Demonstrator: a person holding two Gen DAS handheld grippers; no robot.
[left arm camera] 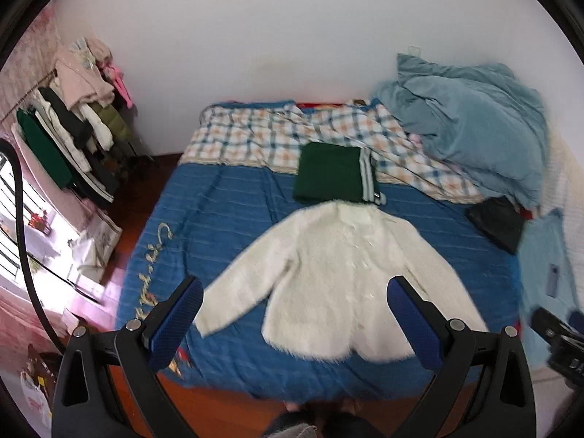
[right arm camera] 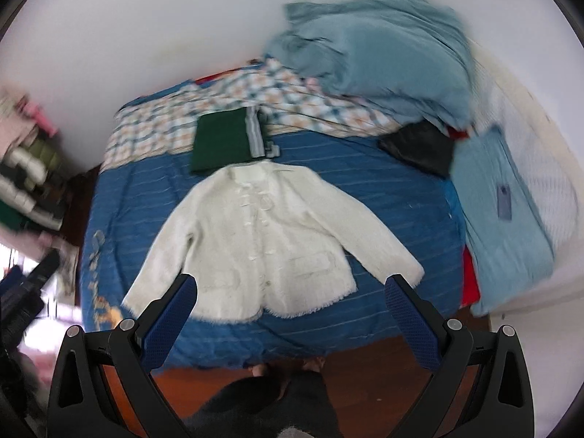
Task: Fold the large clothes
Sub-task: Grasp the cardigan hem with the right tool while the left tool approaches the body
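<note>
White fuzzy cardigan [right arm camera: 255, 241] spread flat, seemingly near bed edge [right arm camera: 292, 346], both fingers [left arm camera: 414, 325] [right arm camera: 410, 323] spread.

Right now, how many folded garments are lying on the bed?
2. A green folded garment lies just beyond the spread white jacket's collar; a dark one sits at the right by the crumpled light-blue duvet, which may hide more.

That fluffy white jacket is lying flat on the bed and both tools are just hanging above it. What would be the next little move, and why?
Probably lower the left gripper to the near sleeve cuff and pinch it, to fold that sleeve inward. The white jacket lies spread flat with both sleeves out, and both grippers, right gripper included, are open and holding nothing above it.
</note>
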